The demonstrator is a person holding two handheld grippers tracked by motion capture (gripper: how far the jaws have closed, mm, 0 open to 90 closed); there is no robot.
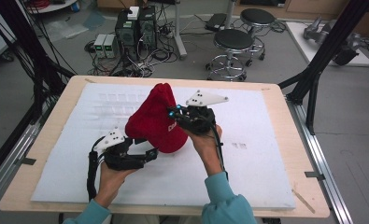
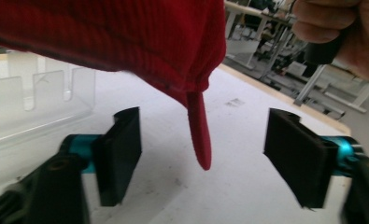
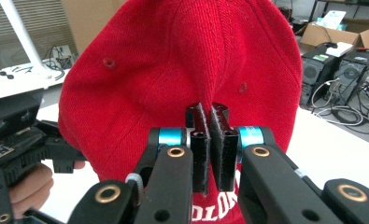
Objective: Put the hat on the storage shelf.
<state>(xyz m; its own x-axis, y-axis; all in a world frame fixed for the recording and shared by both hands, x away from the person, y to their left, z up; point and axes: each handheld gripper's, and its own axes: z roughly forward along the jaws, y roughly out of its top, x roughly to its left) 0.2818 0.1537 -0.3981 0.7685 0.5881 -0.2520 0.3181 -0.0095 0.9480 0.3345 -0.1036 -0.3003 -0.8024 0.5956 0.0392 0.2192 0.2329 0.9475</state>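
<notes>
A red knit cap (image 1: 156, 121) hangs above the white mat, held up at its right side by my right gripper (image 1: 176, 116). In the right gripper view the two jaws are pressed together on a fold of the cap (image 3: 173, 56), and my right gripper (image 3: 212, 140) is shut on it. My left gripper (image 1: 152, 154) sits low at the cap's lower left edge. In the left gripper view the cap (image 2: 126, 32) is overhead and its red strap (image 2: 200, 135) dangles between the wide-apart pads of my left gripper (image 2: 205, 151), touching neither.
A white foam mat (image 1: 266, 154) covers the wooden table (image 1: 51, 126). A clear plastic tray (image 2: 37, 98) lies on the mat behind the cap, toward the far left. Stools and computers stand on the floor beyond the table.
</notes>
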